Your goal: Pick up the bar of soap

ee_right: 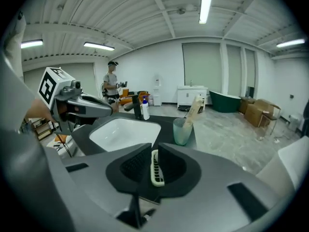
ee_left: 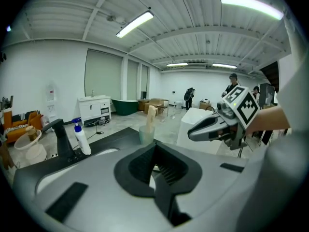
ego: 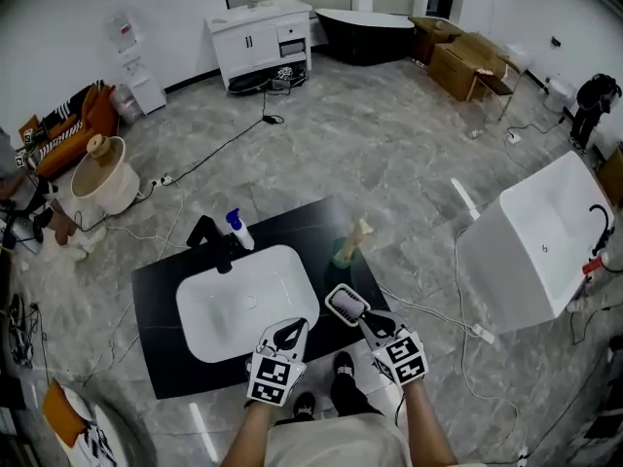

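Head view: right gripper (ego: pixel 351 311) angled inward, gripping ribbed cream piece (ego: pixel 344 301).

Bathroom-fixture hall, bathtub (ego: pixel 365 35), vanity (ego: pixel 255 42), sink (ego: pixel 248 305)

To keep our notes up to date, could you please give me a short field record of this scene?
surface: black countertop with white sink basin
on counter: black faucet; blue-capped spray bottle; green cup
left gripper: jaws together, nothing between them
right gripper: cream slatted piece between the jaws; whether it is gripped is unclear
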`<state>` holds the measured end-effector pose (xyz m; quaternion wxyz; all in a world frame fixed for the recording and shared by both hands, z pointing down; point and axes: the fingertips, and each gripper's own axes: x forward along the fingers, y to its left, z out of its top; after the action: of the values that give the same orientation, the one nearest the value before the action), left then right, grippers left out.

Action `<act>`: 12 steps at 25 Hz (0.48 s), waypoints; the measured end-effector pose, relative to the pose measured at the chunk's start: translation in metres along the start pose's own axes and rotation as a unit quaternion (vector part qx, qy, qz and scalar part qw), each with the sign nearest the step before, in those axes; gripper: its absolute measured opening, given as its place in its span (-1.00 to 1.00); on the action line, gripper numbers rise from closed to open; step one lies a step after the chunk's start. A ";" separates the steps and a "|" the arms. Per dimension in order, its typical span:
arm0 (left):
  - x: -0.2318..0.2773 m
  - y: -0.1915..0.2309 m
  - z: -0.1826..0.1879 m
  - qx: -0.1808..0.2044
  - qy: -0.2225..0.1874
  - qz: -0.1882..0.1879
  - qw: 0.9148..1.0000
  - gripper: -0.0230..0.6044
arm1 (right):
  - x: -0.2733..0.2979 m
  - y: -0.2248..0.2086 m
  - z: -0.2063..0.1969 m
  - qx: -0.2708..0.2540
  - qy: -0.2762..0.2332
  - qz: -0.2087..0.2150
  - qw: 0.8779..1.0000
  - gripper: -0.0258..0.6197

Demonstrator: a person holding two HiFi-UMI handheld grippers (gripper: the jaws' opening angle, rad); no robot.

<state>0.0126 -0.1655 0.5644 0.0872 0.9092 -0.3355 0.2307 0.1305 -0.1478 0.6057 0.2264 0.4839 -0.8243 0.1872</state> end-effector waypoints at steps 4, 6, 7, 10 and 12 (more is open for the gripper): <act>0.017 -0.005 -0.004 -0.017 0.004 0.013 1.000 -0.91 | 0.018 -0.008 -0.007 -0.043 0.029 0.036 0.998 -0.73; 0.023 -0.009 -0.006 -0.025 0.007 0.016 1.000 -0.91 | 0.026 -0.005 -0.012 -0.063 0.053 0.056 0.995 -0.61; 0.026 -0.012 -0.007 -0.029 0.008 0.016 0.999 -0.91 | 0.028 -0.004 -0.014 -0.072 0.066 0.064 0.993 -0.56; 0.031 -0.018 -0.011 -0.041 0.011 0.020 0.999 -0.91 | 0.035 -0.002 -0.022 -0.091 0.097 0.082 0.988 -0.43; 0.034 -0.020 -0.013 -0.052 0.011 0.025 0.998 -0.91 | 0.042 -0.001 -0.024 -0.098 0.106 0.091 0.985 -0.34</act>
<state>0.0433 -0.1657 0.5919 0.1319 0.8920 -0.3689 0.2255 0.1182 -0.1650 0.6491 0.3413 0.3595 -0.8506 0.1754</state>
